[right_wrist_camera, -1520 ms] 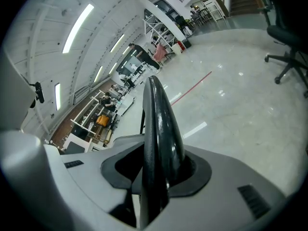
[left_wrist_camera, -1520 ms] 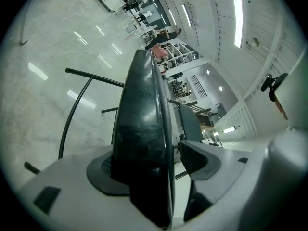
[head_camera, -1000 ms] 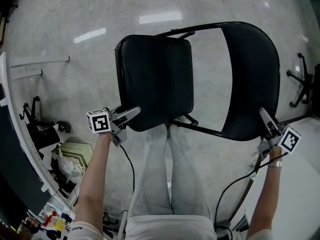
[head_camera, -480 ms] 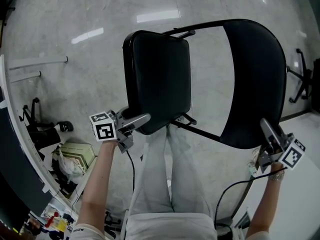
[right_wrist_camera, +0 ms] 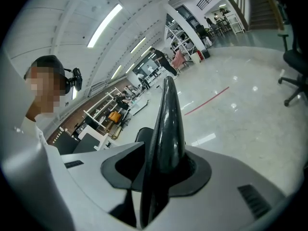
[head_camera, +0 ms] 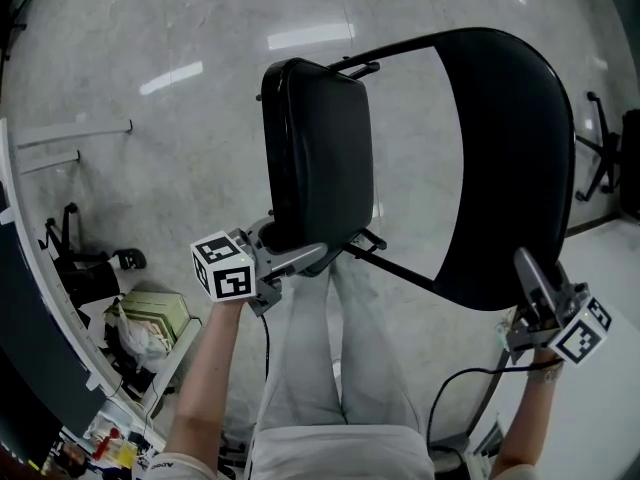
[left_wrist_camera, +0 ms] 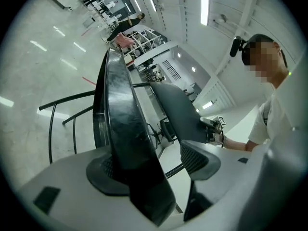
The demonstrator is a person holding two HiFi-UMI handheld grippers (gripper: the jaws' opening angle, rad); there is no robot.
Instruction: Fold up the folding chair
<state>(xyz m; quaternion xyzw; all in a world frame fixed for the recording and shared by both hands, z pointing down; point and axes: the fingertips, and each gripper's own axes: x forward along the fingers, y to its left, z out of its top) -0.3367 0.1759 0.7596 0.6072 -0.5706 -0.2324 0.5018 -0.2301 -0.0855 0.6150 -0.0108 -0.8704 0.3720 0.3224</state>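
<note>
The black folding chair stands on the floor in front of me. Its seat [head_camera: 318, 158] is tipped up steeply, with its near edge between the fingers of my left gripper [head_camera: 290, 253]. In the left gripper view the seat [left_wrist_camera: 120, 114] lies against one pad [left_wrist_camera: 103, 172], and a gap shows before the other pad [left_wrist_camera: 199, 160]. My right gripper [head_camera: 530, 273] is shut on the near rim of the backrest [head_camera: 510, 158]. In the right gripper view that rim [right_wrist_camera: 166, 124] stands pinched between both pads of the right gripper [right_wrist_camera: 159, 165].
My legs [head_camera: 330, 368] stand just behind the chair. A bag and other clutter [head_camera: 140, 313] lie along a white table edge at the left. An office chair base [head_camera: 600, 163] stands at the right. A black cable [head_camera: 470, 373] hangs from the right gripper.
The seat has swung up from nearly flat to steeply tilted, rising with my left gripper. My right gripper has lifted with the backrest, which has come closer.
</note>
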